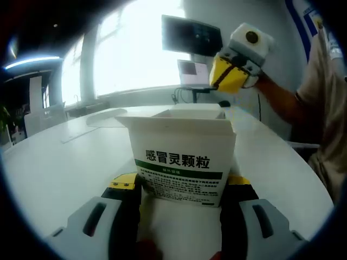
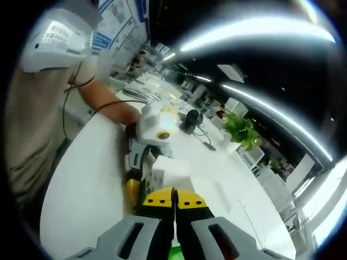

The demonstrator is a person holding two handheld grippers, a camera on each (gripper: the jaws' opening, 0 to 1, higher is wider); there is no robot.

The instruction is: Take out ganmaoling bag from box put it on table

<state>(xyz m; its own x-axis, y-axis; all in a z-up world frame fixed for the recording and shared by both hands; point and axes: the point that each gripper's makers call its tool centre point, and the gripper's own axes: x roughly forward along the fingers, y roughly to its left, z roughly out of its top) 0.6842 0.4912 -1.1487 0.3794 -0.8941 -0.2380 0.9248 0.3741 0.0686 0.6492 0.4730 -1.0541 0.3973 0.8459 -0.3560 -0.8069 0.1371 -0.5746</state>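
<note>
The left claw (image 1: 181, 187) is clamped on the box (image 1: 180, 157): its yellow-tipped jaws press the box's two sides from left and right, low on its body. The box is white with a green band and Chinese print on its front, stands upright on the white desk (image 1: 65, 162), and its top flaps are open. What lies inside cannot be seen from here, so the bag's place cannot be told for certain.

The right claw (image 2: 174, 201) has its jaws together, the yellow tips meeting with only a thin seam between them. A scrap of green shows low between the jaws in the right gripper view; whether that is the bag, I cannot tell. In the left gripper view this claw (image 1: 230, 76) hangs in the air above and behind the box, well apart from it, held by a hand and forearm coming in from the right.

Beyond the box, on the far side of the desk, stand a laptop (image 1: 194, 73) and a dark monitor (image 1: 191, 35), with cables beside them, before bright windows. In the right gripper view the left claw and box (image 2: 169, 172) sit just ahead on the desk, a plant (image 2: 241, 130) farther off, and the person's torso at left.
</note>
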